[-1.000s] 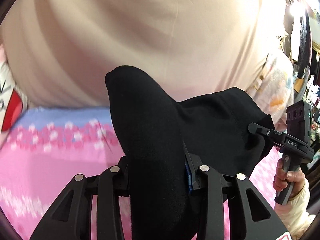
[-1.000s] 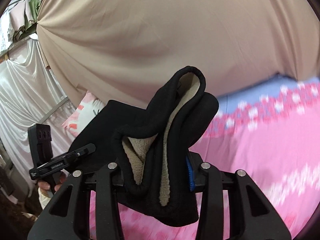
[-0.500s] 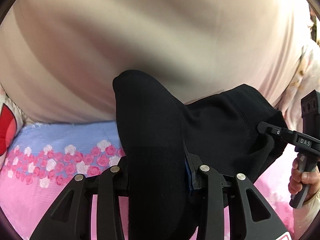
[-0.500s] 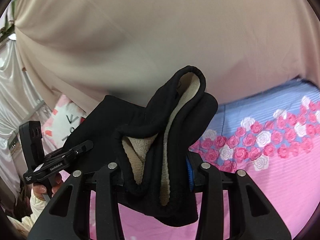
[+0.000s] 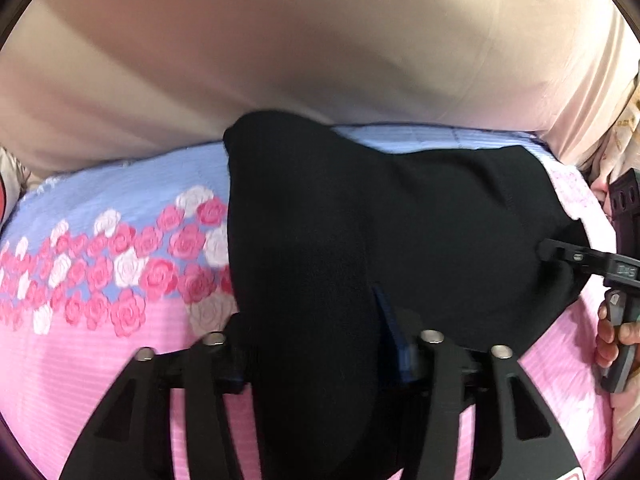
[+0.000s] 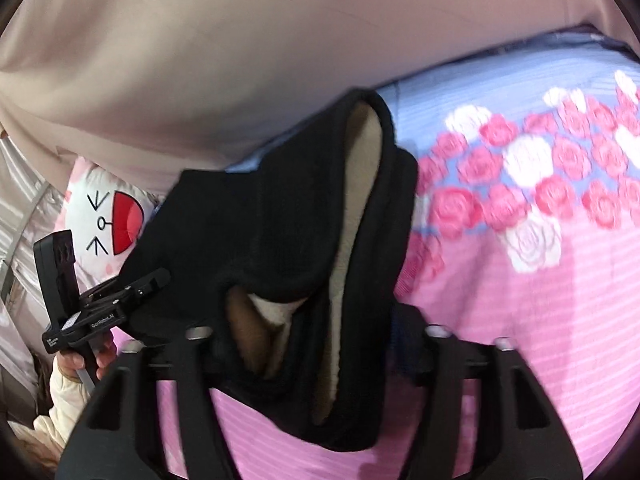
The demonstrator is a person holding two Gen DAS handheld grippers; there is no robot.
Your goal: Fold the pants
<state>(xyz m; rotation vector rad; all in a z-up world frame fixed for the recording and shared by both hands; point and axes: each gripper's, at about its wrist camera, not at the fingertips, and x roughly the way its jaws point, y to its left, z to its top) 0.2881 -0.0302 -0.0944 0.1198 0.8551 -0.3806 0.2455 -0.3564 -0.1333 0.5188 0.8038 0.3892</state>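
So we've got the black fleece-lined pants point(image 5: 420, 216) stretched between both tools, hanging just over the pink bedspread with roses point(image 5: 104, 264). Left tool point(image 5: 316, 344) and right tool point(image 6: 316, 332) have both just been opening up, each with a bunched end of fabric still sitting between its jaws, but we can't tell if the pads still press on it. Beige curtain point(image 6: 240, 60) behind, cartoon pillow point(image 6: 108, 216) off to one side.
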